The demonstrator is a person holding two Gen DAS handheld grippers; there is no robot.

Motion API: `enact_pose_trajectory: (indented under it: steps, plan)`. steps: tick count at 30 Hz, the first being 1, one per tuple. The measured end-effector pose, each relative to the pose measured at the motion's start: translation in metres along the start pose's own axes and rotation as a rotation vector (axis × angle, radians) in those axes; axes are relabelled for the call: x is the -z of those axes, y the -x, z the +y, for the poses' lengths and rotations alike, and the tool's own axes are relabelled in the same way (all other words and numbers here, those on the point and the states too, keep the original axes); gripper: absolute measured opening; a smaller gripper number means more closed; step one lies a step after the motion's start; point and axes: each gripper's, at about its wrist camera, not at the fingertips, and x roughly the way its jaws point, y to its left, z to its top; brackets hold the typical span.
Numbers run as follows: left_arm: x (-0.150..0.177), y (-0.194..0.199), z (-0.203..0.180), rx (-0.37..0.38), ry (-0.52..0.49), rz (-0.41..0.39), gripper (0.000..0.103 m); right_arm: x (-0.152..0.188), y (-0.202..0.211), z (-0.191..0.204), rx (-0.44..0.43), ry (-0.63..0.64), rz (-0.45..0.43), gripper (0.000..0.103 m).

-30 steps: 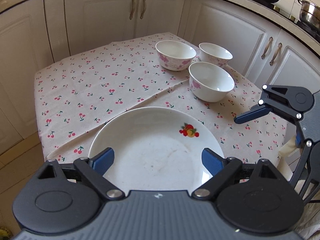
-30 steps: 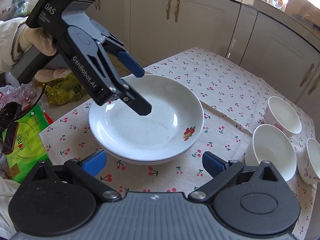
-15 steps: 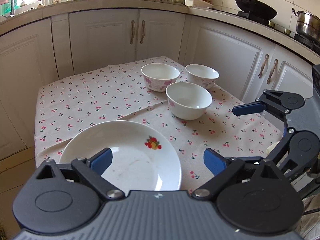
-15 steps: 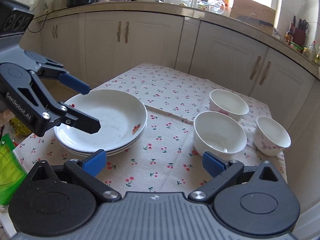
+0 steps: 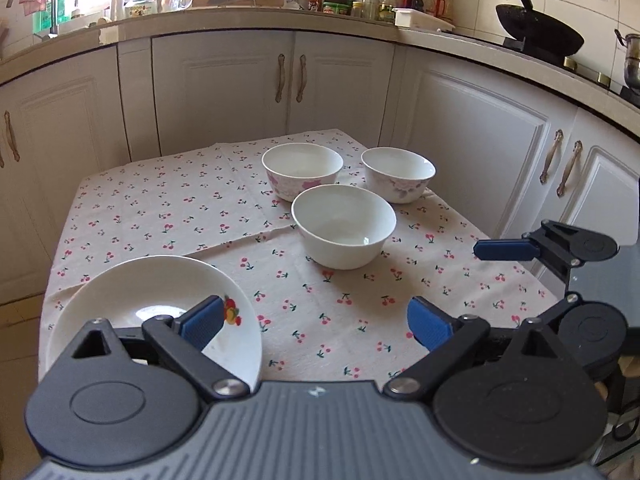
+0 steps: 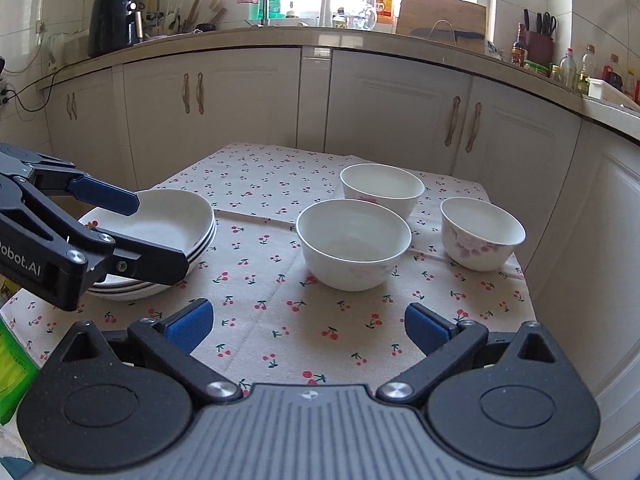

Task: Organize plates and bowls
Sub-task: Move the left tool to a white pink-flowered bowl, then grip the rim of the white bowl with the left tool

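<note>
A stack of white plates (image 6: 172, 224) with a fruit print sits at the table's near left; its top plate also shows in the left wrist view (image 5: 140, 300). Three bowls stand at the far right: a plain white bowl (image 5: 344, 226) (image 6: 354, 242) nearest, a pink-flowered bowl (image 5: 303, 170) (image 6: 382, 186) behind it, and a mauve-flowered bowl (image 5: 398, 174) (image 6: 482, 232) to the right. My left gripper (image 5: 316, 322) is open and empty, above the table's near edge beside the plates. My right gripper (image 6: 308, 322) is open and empty, in front of the plain bowl.
The table wears a cherry-print cloth (image 5: 168, 208). White kitchen cabinets (image 5: 248, 80) surround it on the far and right sides. A green packet (image 6: 10, 368) lies off the table's left edge. A wok (image 5: 540, 32) sits on the counter.
Both grippers have pulled back and levelled out, away from the plate stack. The views now face the bowls and cabinets. Both stay open and empty.
</note>
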Motion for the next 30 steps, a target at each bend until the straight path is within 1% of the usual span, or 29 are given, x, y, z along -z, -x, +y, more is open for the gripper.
enact_pose_trajectory:
  steps: [3,7,11,19,23,28,30]
  plan:
    - [-0.012,-0.013,-0.004,-0.014,-0.012,0.01,0.097,0.001,-0.007,-0.009,0.021,0.004,0.002,0.103]
    - [-0.03,-0.032,-0.007,-0.034,-0.042,0.031,0.097,0.0,-0.018,-0.015,0.054,0.046,0.007,0.103]
    - [-0.048,-0.054,-0.008,-0.005,-0.077,0.064,0.097,-0.004,-0.034,-0.02,0.072,0.08,0.016,0.103]
    - [-0.079,-0.1,-0.004,0.065,-0.144,0.134,0.097,-0.013,-0.065,-0.03,0.036,0.078,0.034,0.103]
    - [-0.086,-0.12,0.002,0.075,-0.172,0.169,0.097,-0.016,-0.077,-0.034,0.01,0.061,0.037,0.103]
    - [-0.091,-0.141,0.008,0.103,-0.174,0.199,0.097,-0.019,-0.089,-0.035,-0.001,0.058,0.047,0.102]
    - [-0.093,-0.149,0.009,0.111,-0.182,0.212,0.096,-0.02,-0.093,-0.036,-0.005,0.057,0.053,0.1]
